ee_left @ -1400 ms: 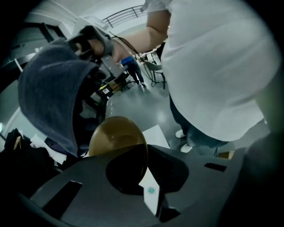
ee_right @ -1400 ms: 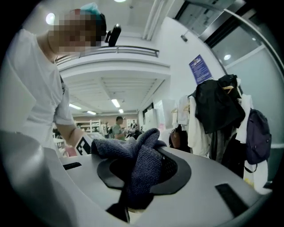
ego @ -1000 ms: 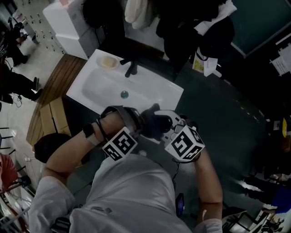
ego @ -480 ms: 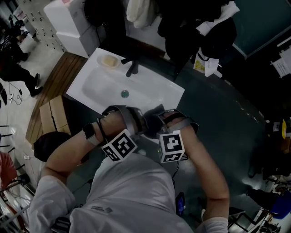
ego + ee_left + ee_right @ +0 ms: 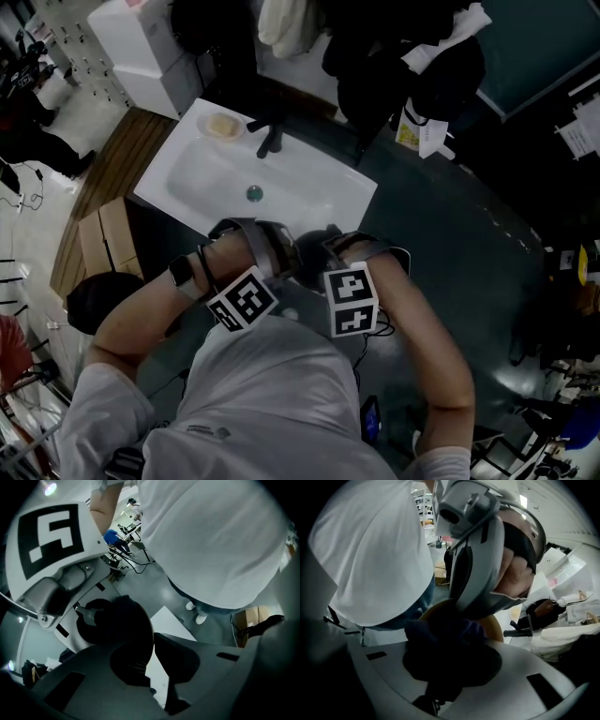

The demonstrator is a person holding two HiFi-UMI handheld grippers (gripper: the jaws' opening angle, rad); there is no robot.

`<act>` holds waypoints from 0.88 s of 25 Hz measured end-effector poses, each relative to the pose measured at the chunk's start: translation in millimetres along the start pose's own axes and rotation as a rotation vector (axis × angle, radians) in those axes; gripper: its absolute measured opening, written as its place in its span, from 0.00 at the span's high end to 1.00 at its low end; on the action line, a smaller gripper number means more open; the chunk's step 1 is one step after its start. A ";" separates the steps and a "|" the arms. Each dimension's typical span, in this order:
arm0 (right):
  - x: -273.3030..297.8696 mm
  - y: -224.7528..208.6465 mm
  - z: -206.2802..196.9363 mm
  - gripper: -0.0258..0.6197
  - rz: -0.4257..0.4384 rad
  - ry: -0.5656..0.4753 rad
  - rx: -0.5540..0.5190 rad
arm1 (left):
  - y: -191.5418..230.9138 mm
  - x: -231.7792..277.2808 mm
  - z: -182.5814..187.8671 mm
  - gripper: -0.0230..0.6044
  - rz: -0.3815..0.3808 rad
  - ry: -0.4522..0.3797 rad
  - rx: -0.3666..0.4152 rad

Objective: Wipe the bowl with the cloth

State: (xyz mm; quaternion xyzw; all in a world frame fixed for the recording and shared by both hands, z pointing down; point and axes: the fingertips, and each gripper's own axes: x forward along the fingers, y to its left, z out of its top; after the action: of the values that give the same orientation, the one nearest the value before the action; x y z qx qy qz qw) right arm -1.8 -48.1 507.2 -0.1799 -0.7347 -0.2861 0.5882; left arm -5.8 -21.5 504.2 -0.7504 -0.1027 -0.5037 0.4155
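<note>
Dark cloth [image 5: 440, 637], clamped in the right gripper [image 5: 450, 665], presses into the tan bowl [image 5: 496, 626] (left gripper [image 5: 151, 653] pinches its rim); square markers [image 5: 352, 302] face up.

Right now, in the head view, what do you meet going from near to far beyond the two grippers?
sink front rim → drain → tap → pale towel hanging at the top. The soap dish is left out because it sits level with the tap.
</note>
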 end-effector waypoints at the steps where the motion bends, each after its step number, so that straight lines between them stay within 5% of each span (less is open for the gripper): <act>1: 0.4 2.2 2.3 0.81 0.025 -0.013 0.027 | -0.5 1.3 -0.2 0.93 -0.003 0.003 0.000; 6: 4.8 7.1 9.7 0.81 0.073 -0.061 0.180 | -3.8 6.0 1.9 0.93 -0.018 0.013 0.005; 18: 14.7 -37.2 -2.6 0.81 -0.255 -0.041 0.522 | -6.5 7.4 5.6 0.93 0.009 0.009 -0.003; 22: 12.7 -42.5 -6.8 0.81 -0.332 -0.002 0.516 | -5.7 11.0 5.4 0.93 0.010 0.038 0.005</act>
State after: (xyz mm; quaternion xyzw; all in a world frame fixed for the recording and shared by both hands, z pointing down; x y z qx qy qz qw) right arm -25.3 -86.1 511.6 0.0977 -0.8031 -0.1823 0.5588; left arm -0.3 -16.9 515.6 -0.7401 -0.0923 -0.5155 0.4219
